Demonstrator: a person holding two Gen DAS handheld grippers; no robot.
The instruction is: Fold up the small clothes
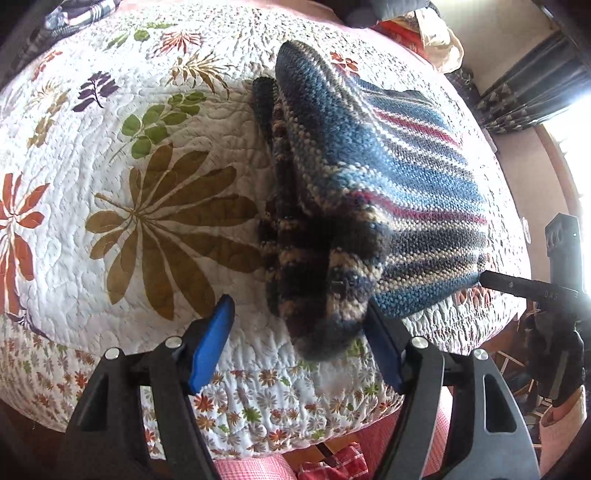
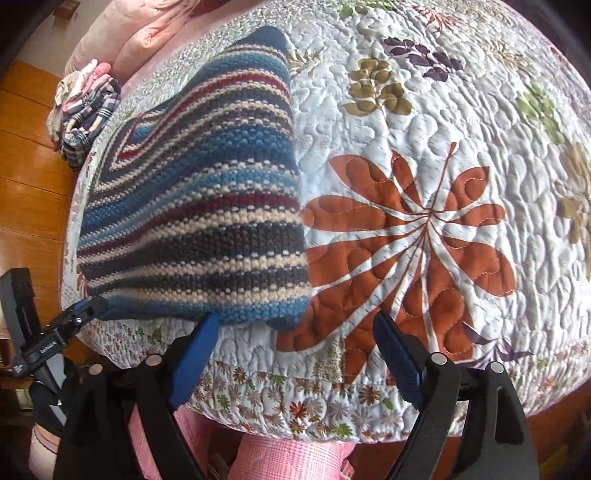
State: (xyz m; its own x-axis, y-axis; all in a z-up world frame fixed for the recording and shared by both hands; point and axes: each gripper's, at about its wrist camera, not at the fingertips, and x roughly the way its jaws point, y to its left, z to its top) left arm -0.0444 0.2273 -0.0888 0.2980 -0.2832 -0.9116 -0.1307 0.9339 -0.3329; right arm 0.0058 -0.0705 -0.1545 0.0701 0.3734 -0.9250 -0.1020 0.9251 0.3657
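— Where's the sweater?

— On the bed, lying on the quilt (image 1: 110, 122) near its front edge. From my left camera the sweater (image 1: 388, 184) is partly folded: a striped body in blue, grey, cream and red, with a darker sleeve (image 1: 317, 266) draped across it towards me.

— And your left hand-held gripper?

— The left hand-held gripper (image 1: 299, 343) is spread wide, released, gripping nothing. The sleeve's cuff hangs between the blue pads (image 1: 212, 343), though I can't tell whether it touches the right one (the knit overlaps that pad's tip).

— The right one?

— The right hand-held gripper (image 2: 295, 354) is also released, fingers well apart over the quilt's edge. The sweater's near hem sits just beyond its left pad (image 2: 194, 363); the big orange leaf print (image 2: 406, 251) lies ahead of the gap.

— Can each camera see the other tool?

— Yes. The right tool shows at the far right of the left view, its tip at the sweater's corner; the left tool appears at the lower left of the right view.

— Anything else around?

— A pile of clothes (image 2: 86, 110) at the bed's far corner, beside a pink cushion (image 2: 147, 33), with wooden floor (image 2: 29, 166) below.
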